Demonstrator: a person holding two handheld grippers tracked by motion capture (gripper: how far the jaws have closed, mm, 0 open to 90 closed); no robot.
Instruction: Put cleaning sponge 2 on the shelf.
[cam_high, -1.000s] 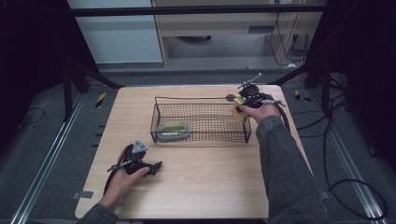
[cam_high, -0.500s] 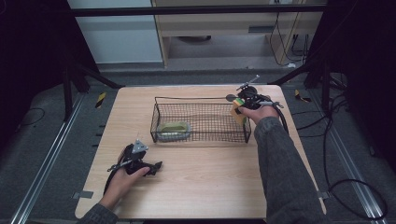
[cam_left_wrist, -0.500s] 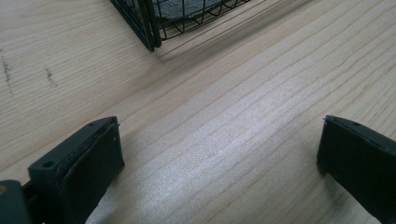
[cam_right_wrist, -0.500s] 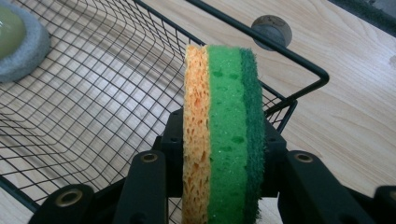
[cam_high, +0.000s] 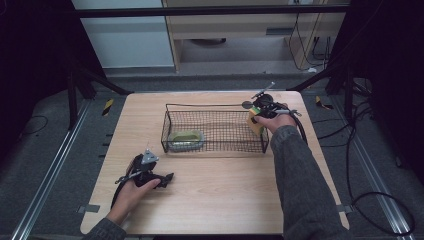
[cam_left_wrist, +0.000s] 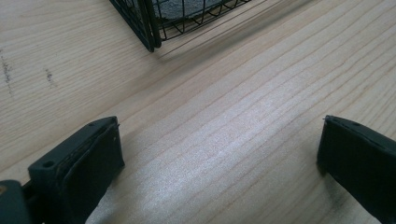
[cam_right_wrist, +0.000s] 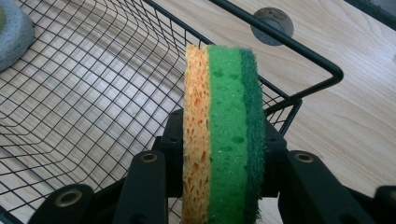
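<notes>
While the wooden table is carrying a black wire basket, the right gripper is squeezing a sponge over the basket's right end.

In the right gripper view, both jaws are pressing flat against the sponge's sides (orange layer on one face, green scouring layer on the other), holding it on edge just above the rim. A second sponge is lying inside the basket at its left end. The left gripper is resting low on the table's near left, jaws standing wide apart with only bare wood between them.
</notes>
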